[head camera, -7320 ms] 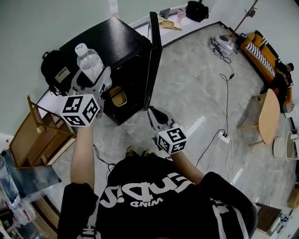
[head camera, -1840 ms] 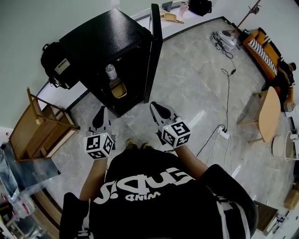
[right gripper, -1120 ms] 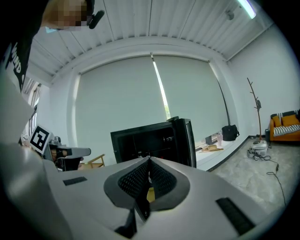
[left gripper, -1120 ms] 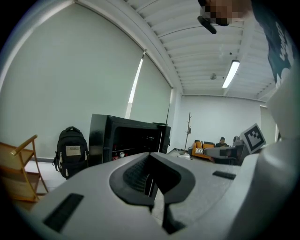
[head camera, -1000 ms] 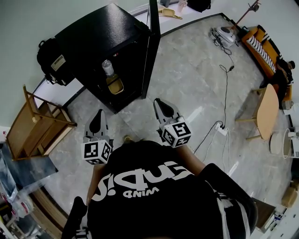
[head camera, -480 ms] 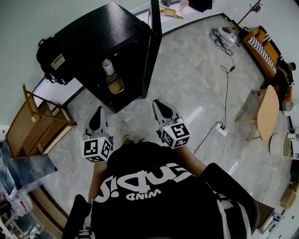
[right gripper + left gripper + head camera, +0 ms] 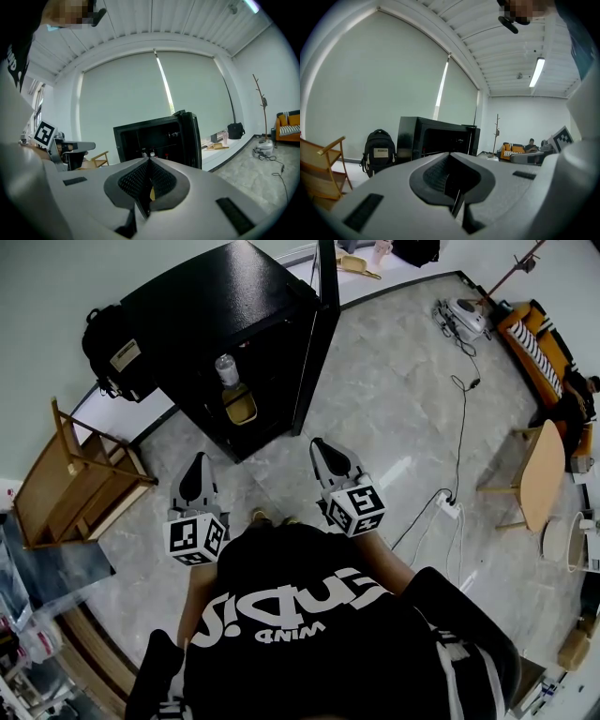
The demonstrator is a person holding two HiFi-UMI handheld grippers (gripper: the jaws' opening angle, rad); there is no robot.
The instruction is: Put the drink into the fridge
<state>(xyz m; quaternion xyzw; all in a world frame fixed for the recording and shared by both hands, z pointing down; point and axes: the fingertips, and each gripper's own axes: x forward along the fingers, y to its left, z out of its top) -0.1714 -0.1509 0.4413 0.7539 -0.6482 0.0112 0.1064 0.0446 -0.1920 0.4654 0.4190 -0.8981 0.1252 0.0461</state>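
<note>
Head view looks down on a black box-shaped fridge (image 7: 202, 310) standing on the grey stone floor (image 7: 394, 418). Its tall black door (image 7: 319, 334) is swung wide open at the fridge's right side. Well in front of the fridge, the grey left tool (image 7: 196, 470) and the grey right tool (image 7: 323, 454) hang side by side, both pointing toward the open front. In each gripper view the jaws are pressed together with nothing between them. The drink, a clear plastic bottle with a white cap (image 7: 226, 369), stands upright inside the fridge, near a small yellow container (image 7: 242, 407). Judging by that, the placing itself looks done and what remains is shutting the fridge. The next move would call for the right tool, the nearer to the door, to go round to the door's outer face. It would then push the door steadily across the fridge's front until it seats, without jolting the bottle.
</note>
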